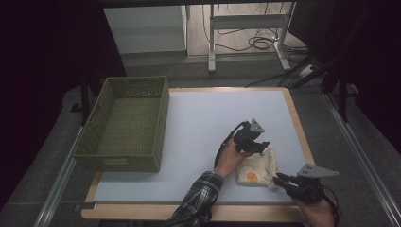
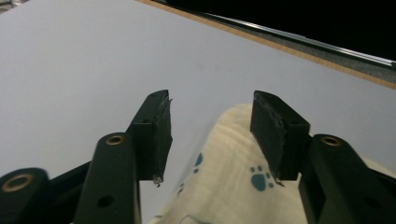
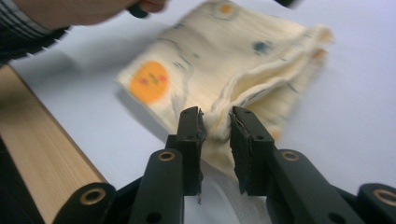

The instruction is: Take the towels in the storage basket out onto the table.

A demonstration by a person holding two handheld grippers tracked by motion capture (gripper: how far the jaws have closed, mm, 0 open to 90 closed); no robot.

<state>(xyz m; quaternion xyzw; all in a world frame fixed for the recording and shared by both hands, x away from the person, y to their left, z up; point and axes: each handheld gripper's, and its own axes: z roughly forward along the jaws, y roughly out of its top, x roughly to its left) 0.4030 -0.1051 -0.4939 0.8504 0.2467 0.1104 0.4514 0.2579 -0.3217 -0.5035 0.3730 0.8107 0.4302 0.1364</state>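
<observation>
While the cloth (image 1: 259, 169) sits folded at the near right of the table (image 1: 203, 123), well apart from the green basket (image 1: 124, 124) at far left, this looks like the tail end of a fold, or the handover to moving it. Left gripper (image 1: 256, 143) hangs over the cloth's far edge with jaws apart; in the left gripper view (image 2: 211, 122) the fabric (image 2: 233, 177) runs between the pads but neither presses on it, so it's released. Right gripper (image 1: 280, 179) is at the near right corner; in the right gripper view (image 3: 216, 125) a bunched ridge of cloth (image 3: 224, 70) sits in a narrow gap between the pads. Pads look to be touching the fabric on both sides, but the grip seems loose, can't call it firm. Judgement: if the basket is the goal, next move needs a solid re-clamp on that ridge, left clearing upward so it doesn't drag the top layer, then a lift high enough to clear the basket wall. Risk: the fold falling open on pickup.
</observation>
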